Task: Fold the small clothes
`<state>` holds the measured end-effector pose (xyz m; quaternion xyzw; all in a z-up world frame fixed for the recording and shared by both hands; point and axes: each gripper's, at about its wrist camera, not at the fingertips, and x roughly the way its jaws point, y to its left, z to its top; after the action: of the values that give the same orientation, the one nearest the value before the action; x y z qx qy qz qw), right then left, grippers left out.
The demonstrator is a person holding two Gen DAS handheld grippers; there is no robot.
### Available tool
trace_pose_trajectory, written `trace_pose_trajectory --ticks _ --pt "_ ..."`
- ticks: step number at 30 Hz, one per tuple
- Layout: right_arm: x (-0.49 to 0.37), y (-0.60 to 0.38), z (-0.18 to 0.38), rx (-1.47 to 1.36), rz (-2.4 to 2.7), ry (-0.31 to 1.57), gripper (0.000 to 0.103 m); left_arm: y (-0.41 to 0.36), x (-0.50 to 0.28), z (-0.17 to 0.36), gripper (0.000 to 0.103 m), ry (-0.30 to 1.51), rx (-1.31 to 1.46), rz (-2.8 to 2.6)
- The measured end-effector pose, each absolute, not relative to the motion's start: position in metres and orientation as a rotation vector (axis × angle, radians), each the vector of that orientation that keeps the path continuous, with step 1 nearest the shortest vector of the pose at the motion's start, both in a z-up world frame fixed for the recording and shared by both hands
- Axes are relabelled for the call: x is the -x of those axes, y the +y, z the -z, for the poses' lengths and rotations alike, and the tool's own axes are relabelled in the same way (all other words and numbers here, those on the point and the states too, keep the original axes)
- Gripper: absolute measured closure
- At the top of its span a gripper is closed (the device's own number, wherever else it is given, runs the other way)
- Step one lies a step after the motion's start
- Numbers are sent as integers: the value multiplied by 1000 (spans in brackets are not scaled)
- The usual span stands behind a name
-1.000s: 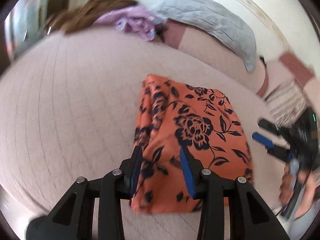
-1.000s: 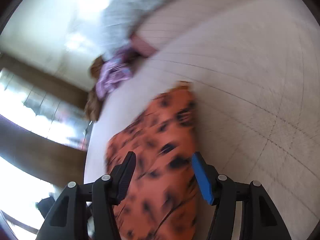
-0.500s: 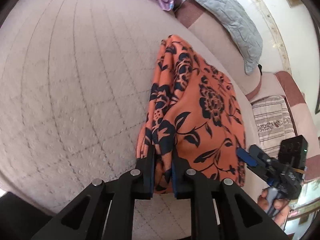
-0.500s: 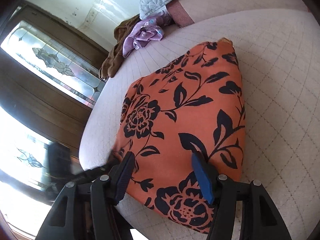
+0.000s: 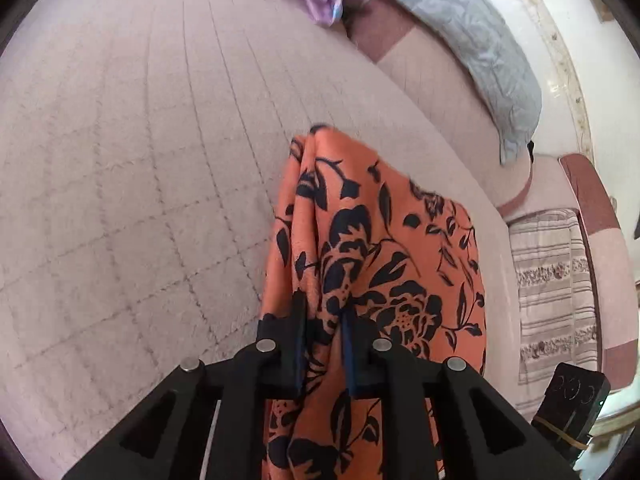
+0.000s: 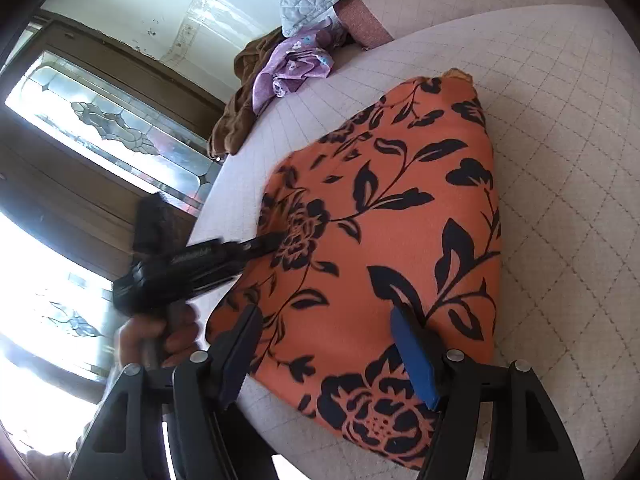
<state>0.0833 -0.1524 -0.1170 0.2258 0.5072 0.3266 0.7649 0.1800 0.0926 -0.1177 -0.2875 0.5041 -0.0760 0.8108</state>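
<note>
An orange garment with a dark floral print lies on the pale quilted cushion. My left gripper is closing, and its pads pinch a raised ridge of cloth at the garment's left edge. In the right wrist view the same garment spreads flat, and the left gripper, held by a hand, reaches onto it from the left. My right gripper hovers over the near edge with its jaws opening. The cloth lies under them and the pads do not press on it.
A purple garment and a brown one are heaped at the cushion's far end, beside a grey quilted pillow. A striped cushion lies to the right. Leaded-glass windows stand beyond the cushion's left edge.
The left jaws, open around the garment's edge a second ago, have closed on a fold and carried it in over the cloth. The right jaws have spread wider.
</note>
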Motion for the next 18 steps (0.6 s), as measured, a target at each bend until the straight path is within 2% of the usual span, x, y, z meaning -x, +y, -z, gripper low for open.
trace_pose_trajectory --ticks 3,5,6,9,14,18 --pt "-83 -153 117 -493 -716 1106 33 72 -163 102 72 1046 436 98" --pt "-83 -154 116 -505 -714 1109 33 63 -156 95 40 1036 367 59" --pt "-84 -155 114 -506 -712 1107 32 60 -151 90 34 1022 333 32" --pt "-82 -162 102 -505 -698 1062 26 54 -138 73 33 958 229 -10" --pt "-86 -193 97 -553 -586 1019 19 55 -131 74 33 951 173 -20" --pt "-97 -214 109 -626 -523 1047 19 57 -130 72 33 958 164 -23"
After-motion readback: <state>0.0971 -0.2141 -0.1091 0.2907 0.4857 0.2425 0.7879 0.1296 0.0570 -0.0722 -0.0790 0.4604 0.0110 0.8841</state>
